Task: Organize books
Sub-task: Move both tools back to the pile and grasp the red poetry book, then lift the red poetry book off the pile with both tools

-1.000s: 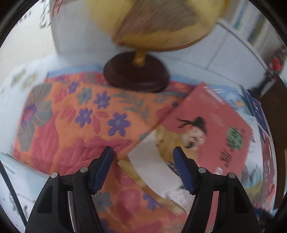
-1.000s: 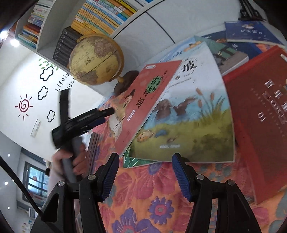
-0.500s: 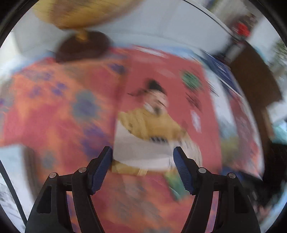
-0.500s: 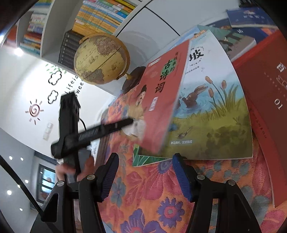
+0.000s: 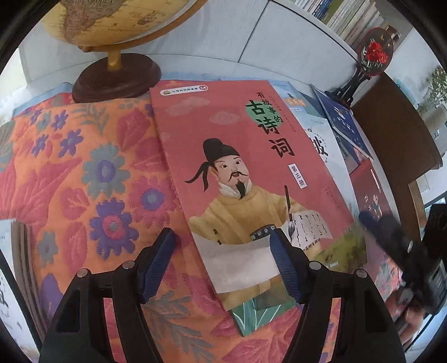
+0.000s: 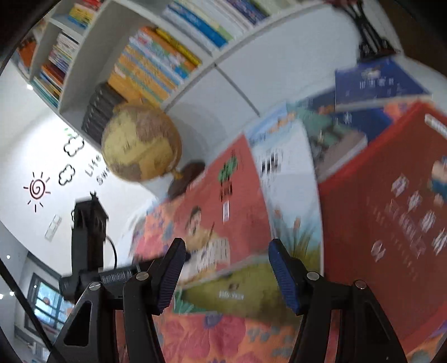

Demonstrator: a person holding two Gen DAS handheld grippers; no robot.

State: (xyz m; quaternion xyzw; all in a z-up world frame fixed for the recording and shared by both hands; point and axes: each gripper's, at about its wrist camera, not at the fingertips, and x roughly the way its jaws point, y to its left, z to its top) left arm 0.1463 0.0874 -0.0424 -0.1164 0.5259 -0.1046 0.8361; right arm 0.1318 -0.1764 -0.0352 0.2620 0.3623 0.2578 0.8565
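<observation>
The left gripper (image 5: 222, 262) has its jaws apart and holds nothing. Just ahead of it, partly between its blue pads, lies the red book (image 5: 245, 173). The cover shows a man in a yellow robe and black hat who writes with a brush, beside dark Chinese letters. The book lies flat on the flowered cloth (image 5: 83, 178). The right gripper (image 6: 226, 276) also stands apart and empty, with the same book (image 6: 218, 212) ahead of it.

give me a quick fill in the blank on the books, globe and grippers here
The salmon-red book shows a man holding a ____.
The globe stands on a dark ____ base.
The left gripper has its jaws ____, gripping nothing.
The cloth under the books has a ____ pattern.

Missing words: brush; wooden; open; floral
</observation>
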